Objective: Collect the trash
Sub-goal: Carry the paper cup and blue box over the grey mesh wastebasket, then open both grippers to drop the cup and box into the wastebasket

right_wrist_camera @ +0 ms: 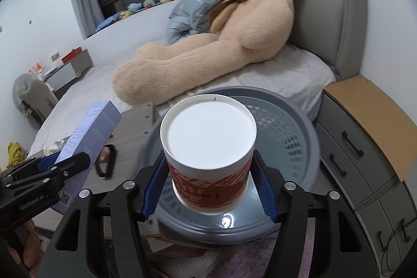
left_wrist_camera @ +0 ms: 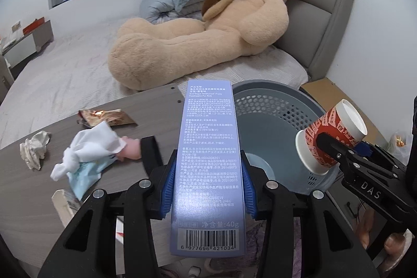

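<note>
My left gripper (left_wrist_camera: pixel 208 181) is shut on a long pale-blue toothpaste box (left_wrist_camera: pixel 208 147), held level beside the grey-blue perforated trash bin (left_wrist_camera: pixel 276 106). My right gripper (right_wrist_camera: pixel 208 189) is shut on a red-and-white paper cup (right_wrist_camera: pixel 208 147), held over the bin (right_wrist_camera: pixel 281 127). The cup (left_wrist_camera: pixel 331 137) and right gripper (left_wrist_camera: pixel 336 147) also show in the left wrist view; the box (right_wrist_camera: pixel 88 137) and left gripper (right_wrist_camera: pixel 62 163) show in the right wrist view. On the wooden table (left_wrist_camera: pixel 156 100) lie a white tissue (left_wrist_camera: pixel 91 147), a crumpled paper (left_wrist_camera: pixel 35 147), a snack wrapper (left_wrist_camera: pixel 106 117) and a light-blue packet (left_wrist_camera: pixel 86 173).
A bed (left_wrist_camera: pixel 65 74) with a large teddy bear (left_wrist_camera: pixel 208 25) lies behind the table. A grey drawer unit (right_wrist_camera: pixel 365 153) with a cardboard sheet on top stands right of the bin. A black band (right_wrist_camera: pixel 105 160) lies on the table.
</note>
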`<act>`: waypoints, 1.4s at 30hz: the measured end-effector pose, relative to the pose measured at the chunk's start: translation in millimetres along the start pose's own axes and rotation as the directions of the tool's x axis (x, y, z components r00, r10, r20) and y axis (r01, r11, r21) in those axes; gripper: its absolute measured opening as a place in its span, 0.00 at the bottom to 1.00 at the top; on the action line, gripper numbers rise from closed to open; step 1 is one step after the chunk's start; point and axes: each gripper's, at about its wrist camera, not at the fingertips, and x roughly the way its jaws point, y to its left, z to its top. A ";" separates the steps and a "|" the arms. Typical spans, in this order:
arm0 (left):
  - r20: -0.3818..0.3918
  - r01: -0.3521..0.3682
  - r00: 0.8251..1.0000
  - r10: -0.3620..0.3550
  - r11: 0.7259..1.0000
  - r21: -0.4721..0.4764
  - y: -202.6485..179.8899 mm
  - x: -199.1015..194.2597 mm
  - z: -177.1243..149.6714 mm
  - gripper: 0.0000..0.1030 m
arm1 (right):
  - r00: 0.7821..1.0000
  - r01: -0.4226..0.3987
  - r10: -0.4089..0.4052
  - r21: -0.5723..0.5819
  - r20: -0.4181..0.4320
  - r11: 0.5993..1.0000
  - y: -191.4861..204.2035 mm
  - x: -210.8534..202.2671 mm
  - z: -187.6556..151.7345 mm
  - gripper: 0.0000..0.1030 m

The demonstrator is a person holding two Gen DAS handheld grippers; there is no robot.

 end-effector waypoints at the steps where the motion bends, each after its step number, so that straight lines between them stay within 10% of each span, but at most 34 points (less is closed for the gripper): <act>1: -0.004 0.009 1.000 -0.009 1.000 0.008 -7.8 3.8 1.9 0.41 | 1.000 0.004 -0.004 0.007 -0.006 1.000 -5.4 1.2 0.0 0.59; 14: -0.067 0.062 0.996 -0.058 0.997 0.053 -58.8 48.4 23.0 0.42 | 0.997 0.004 -0.001 0.043 -0.080 0.999 -46.7 29.7 6.3 0.59; 18: -0.066 0.053 0.997 -0.050 0.997 0.055 -60.8 51.0 23.9 0.57 | 0.996 0.003 0.001 0.051 -0.088 0.999 -53.3 33.9 7.4 0.62; 42: -0.035 -0.030 0.999 0.030 1.000 -0.001 -45.0 40.2 18.1 0.78 | 0.997 0.001 0.006 0.080 -0.083 0.997 -58.4 30.9 1.9 0.66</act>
